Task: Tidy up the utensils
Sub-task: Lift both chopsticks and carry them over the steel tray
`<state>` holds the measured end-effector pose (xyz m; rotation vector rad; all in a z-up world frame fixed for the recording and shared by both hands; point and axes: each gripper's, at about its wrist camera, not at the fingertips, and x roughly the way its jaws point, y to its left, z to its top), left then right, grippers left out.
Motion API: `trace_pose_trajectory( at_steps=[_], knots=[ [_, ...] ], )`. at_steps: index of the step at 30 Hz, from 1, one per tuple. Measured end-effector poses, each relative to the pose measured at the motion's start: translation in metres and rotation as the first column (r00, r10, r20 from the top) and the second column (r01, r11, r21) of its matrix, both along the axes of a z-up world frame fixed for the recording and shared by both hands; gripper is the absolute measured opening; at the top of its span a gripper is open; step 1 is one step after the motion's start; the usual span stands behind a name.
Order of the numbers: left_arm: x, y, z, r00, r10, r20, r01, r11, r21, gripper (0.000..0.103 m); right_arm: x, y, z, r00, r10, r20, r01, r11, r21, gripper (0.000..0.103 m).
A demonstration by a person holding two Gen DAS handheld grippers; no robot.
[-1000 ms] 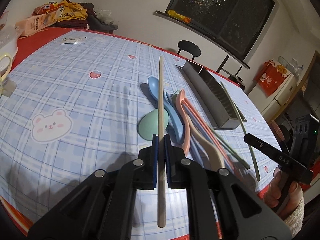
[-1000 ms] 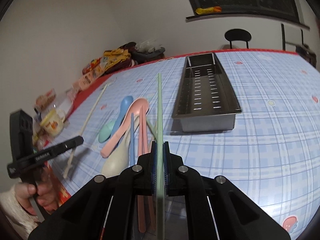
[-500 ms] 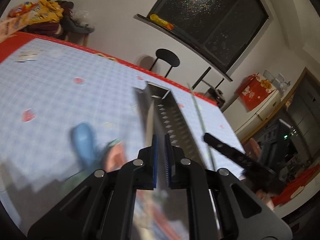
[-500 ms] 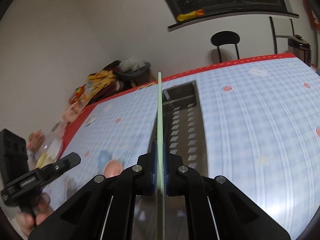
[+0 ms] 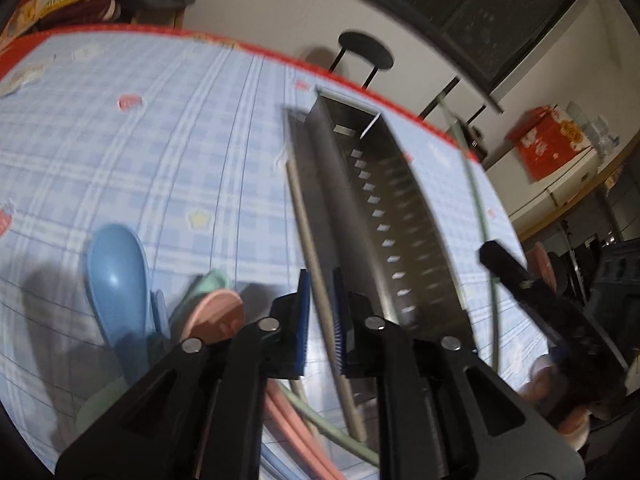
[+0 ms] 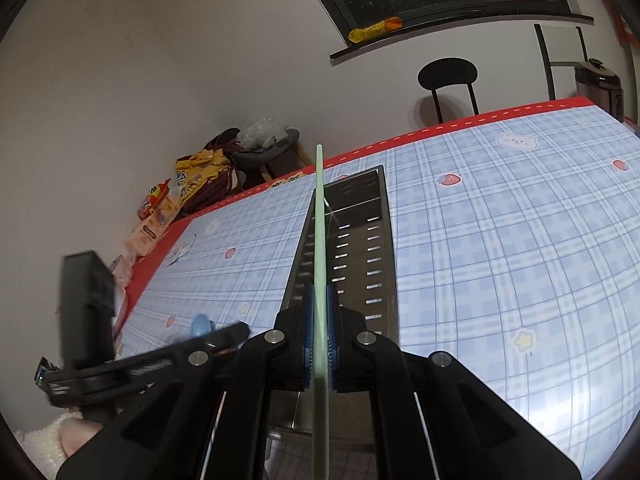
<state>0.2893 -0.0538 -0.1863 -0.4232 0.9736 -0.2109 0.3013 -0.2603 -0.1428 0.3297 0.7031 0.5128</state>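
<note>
1. A wide surface point(image 6: 500, 240) fills both views, covered by a pale blue checked cloth with small strawberry, star and bunny prints and a red border along its far edge.

2. A long, narrow metal tray point(image 6: 360, 248) with rows of slots in its floor lies on the cloth, running away from both cameras toward the far edge.

3. The left claw point(image 5: 320, 316) hangs over the near end of the tray's left rim. Its jaws are opening, and a gap shows on each side of the beige chopstick point(image 5: 316, 264) between its blue pads point(image 5: 303, 320). That chopstick lies along the outer left wall of the tray; the blur hides whether it rests on the rim or on the cloth.

4. The right claw point(image 6: 319, 336) is clamped tight on a pale green chopstick point(image 6: 320, 240), which points straight ahead over the tray's left side, its far tip above the tray's far end.

5. A person's hand point(image 6: 76, 436), in a fuzzy white cuff, holds the left claw's handle at the lower left of the right wrist view.

6. Left of the tray, a loose heap of utensils lies on the cloth: a blue spoon point(image 5: 116, 272), a pink spoon point(image 5: 216, 312) and a green spoon point(image 5: 210, 282) partly under it, with pink and green handles below them.
</note>
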Motion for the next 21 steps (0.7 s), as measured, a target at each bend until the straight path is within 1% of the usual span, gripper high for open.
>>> trace_pose_trajectory(
  at_steps=[3, 5, 7, 9, 11, 15, 17, 19, 20, 21],
  knots=[
    [0.004, -0.011, -0.011, 0.999, -0.034, -0.024, 0.036, 0.998, 0.052, 0.020, 0.000, -0.001, 0.001, 1.000, 0.000, 0.001, 0.000, 1.000, 0.011, 0.007],
    [0.007, -0.016, -0.016, 0.999, -0.040, -0.032, 0.042, 0.997, 0.068, 0.021, 0.000, -0.002, 0.000, 1.000, -0.001, -0.004, 0.001, 1.000, 0.013, 0.007],
    [0.009, -0.016, -0.016, 0.998, -0.045, -0.038, 0.048, 0.997, 0.064, 0.021, -0.001, -0.003, -0.002, 1.000, -0.004, -0.008, 0.004, 1.000, 0.017, 0.007],
    [0.011, -0.016, -0.016, 0.998, -0.050, -0.041, 0.054, 0.995, 0.082, 0.023, -0.001, -0.004, -0.002, 1.000, -0.004, -0.010, 0.004, 1.000, 0.021, 0.007],
    [0.012, -0.023, -0.014, 0.997, -0.064, -0.039, 0.068, 0.990, 0.124, 0.023, -0.001, -0.004, -0.002, 1.000, -0.005, -0.009, 0.005, 1.000, 0.020, 0.007],
    [0.012, -0.037, -0.011, 0.995, -0.092, -0.032, 0.096, 0.978, 0.184, 0.030, 0.000, -0.005, -0.002, 1.000, -0.007, -0.012, 0.008, 1.000, 0.025, 0.007],
    [0.012, -0.043, -0.010, 0.993, -0.112, -0.032, 0.116, 0.965, 0.234, 0.030, 0.000, -0.006, -0.001, 1.000, -0.010, -0.011, 0.010, 0.999, 0.032, 0.007],
    [0.013, -0.047, -0.010, 0.992, -0.118, -0.037, 0.123, 0.955, 0.269, 0.028, -0.001, -0.007, 0.000, 1.000, -0.011, -0.007, 0.011, 0.999, 0.039, 0.007],
    [0.014, -0.049, -0.009, 0.992, -0.117, -0.041, 0.124, 0.950, 0.287, 0.026, -0.002, -0.008, 0.000, 1.000, -0.011, -0.005, 0.011, 0.999, 0.038, 0.007],
    [0.015, -0.051, -0.009, 0.992, -0.121, -0.047, 0.129, 0.939, 0.319, 0.023, -0.002, -0.008, 0.001, 1.000, -0.012, -0.004, 0.012, 0.999, 0.038, 0.007]
  ],
)
